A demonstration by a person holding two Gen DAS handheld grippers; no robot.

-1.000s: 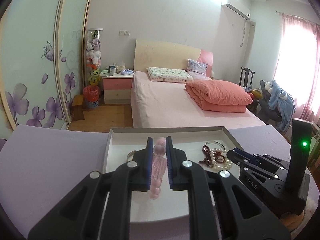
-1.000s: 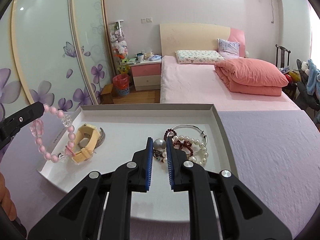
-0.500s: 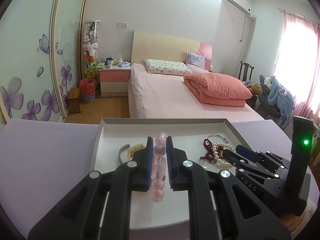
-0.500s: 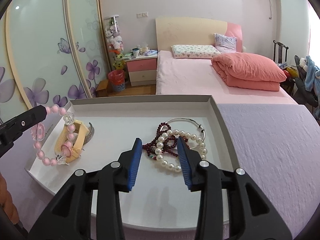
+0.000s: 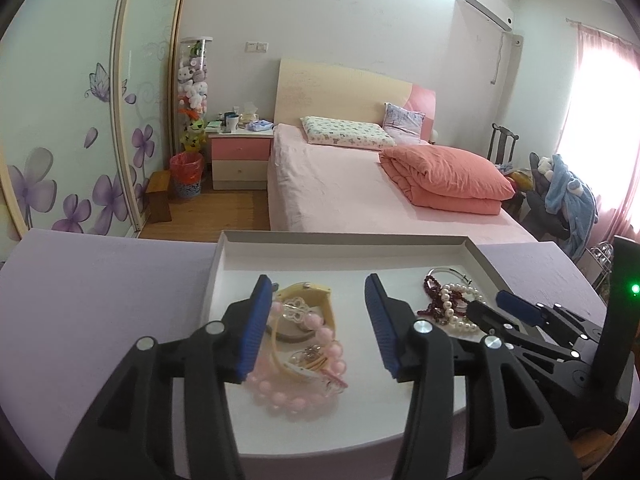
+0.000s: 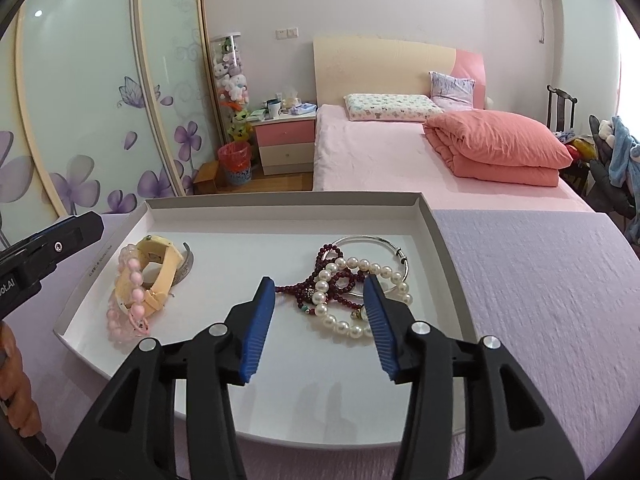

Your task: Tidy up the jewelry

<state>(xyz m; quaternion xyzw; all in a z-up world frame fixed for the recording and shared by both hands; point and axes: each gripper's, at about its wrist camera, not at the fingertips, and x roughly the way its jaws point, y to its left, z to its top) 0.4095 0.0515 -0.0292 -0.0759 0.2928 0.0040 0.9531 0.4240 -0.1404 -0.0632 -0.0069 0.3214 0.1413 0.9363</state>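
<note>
Pink bead bracelet (image 5: 298, 364) lies flat in white tray (image 5: 344, 240), left side, draped over yellow watch (image 6: 160, 276), long axis front-to-back. Left tool (image 5: 318, 326) spread wide, empty. Right tool (image 6: 320, 328) spread wide over pearl strand (image 6: 340, 300).

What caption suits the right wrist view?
Open right gripper hovering over tangled pearl bracelet in white tray.

Left gripper (image 5: 318, 326) and right gripper (image 6: 320, 324) both spread wide
</note>
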